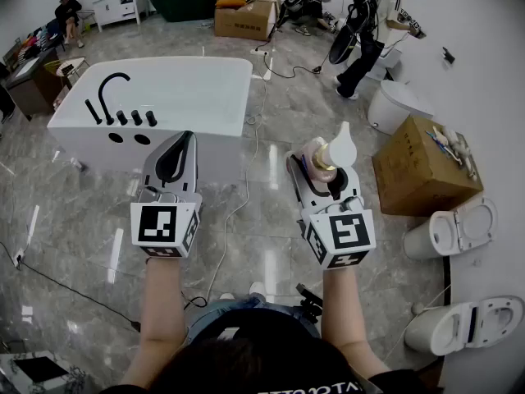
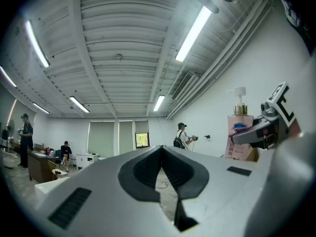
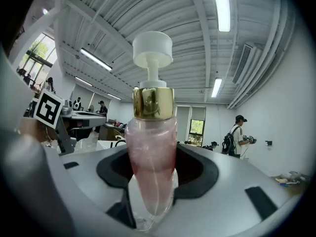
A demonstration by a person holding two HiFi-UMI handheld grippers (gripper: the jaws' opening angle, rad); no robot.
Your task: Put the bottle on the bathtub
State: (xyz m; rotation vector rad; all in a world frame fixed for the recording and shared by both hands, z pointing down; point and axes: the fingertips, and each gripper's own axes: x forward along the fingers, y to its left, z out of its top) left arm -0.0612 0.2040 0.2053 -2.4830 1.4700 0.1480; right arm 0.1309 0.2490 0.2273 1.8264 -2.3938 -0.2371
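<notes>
The left gripper (image 1: 175,161) and right gripper (image 1: 325,175) are being held out forward side by side on straight forearms, marker cubes nearest the person. The left one is pointing to 12 o'clock at the bathtub (image 1: 193,97), its tongs pressed together with nothing between them. The right one's tongs are clamping the pink bottle (image 3: 150,147) low on its body. The bottle's long axis is running along the jaws, white pump head (image 1: 343,144) pointing to 12 o'clock. It is hanging over the floor (image 1: 262,220), at 4 o'clock of the bathtub, apart from it.
</notes>
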